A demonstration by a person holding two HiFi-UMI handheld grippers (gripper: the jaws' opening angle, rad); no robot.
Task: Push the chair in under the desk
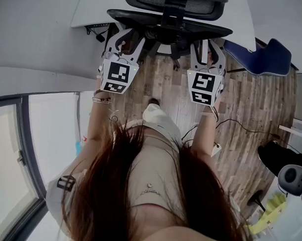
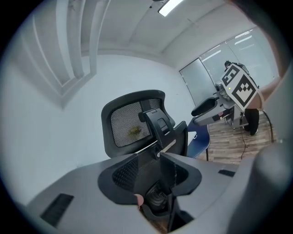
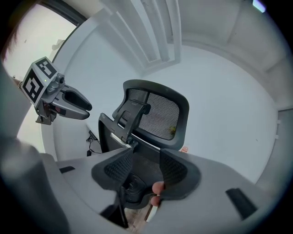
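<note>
**A:** Where is the chair (image 1: 169, 24)?

**B:** At twelve o'clock, right in front of us, with its back to us. The white desk (image 1: 95, 7) lies just past it, so we think one push forward sends it under.

**A:** Why do we hold it there?

**B:** The back rim is a firm place to push. Our left gripper (image 1: 128, 38), at eleven, is pinched onto that rim. Our right gripper (image 1: 208, 44), at one, has its jaws wider around the same rim. We cannot tell if its pads press.

**A:** What is it made of?

**B:** Hard, curved black plastic, with a net panel on top. The wooden floor (image 1: 250, 106) looks smooth, so we think it moves easily.
</note>
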